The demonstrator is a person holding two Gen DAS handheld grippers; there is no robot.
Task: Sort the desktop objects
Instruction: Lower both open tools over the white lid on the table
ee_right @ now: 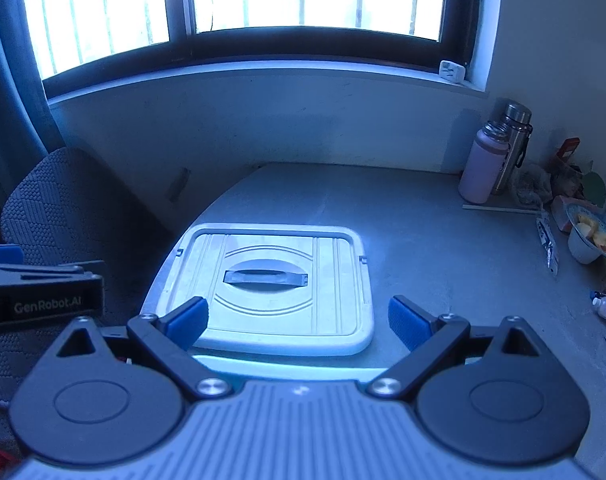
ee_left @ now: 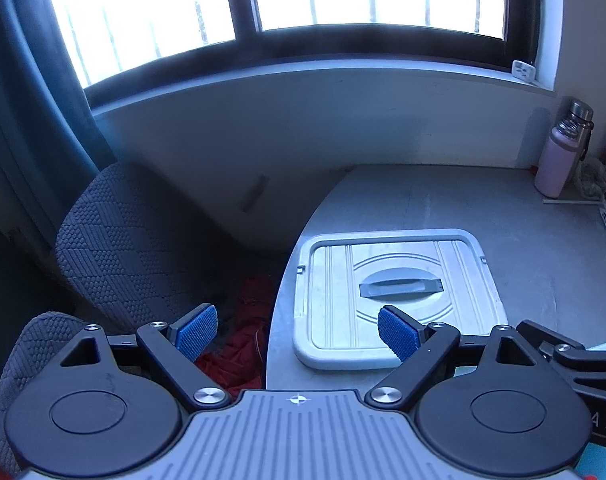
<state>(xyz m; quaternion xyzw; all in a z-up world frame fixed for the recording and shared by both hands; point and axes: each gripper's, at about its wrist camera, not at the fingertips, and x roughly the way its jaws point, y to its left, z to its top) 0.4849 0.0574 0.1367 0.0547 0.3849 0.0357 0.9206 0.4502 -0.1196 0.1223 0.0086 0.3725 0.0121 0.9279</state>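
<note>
Grippers are hovering spread and empty — left gripper [ee_left: 297,330], right gripper [ee_right: 299,322] — above the pale rectangular plastic lidded box [ee_right: 271,284] sitting near the grey table's [ee_right: 443,264] left edge; a careless nudge risks sliding it off.

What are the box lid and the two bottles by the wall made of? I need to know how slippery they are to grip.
Box lid: looks like moulded plastic, pale, smooth and slightly glossy, with pressed ribs and a grey recessed handle.
Pink bottle: probably coated metal or plastic, matt finish; cannot tell which.
Steel flask behind it: bare metal, shiny reflections on cap and body.
</note>
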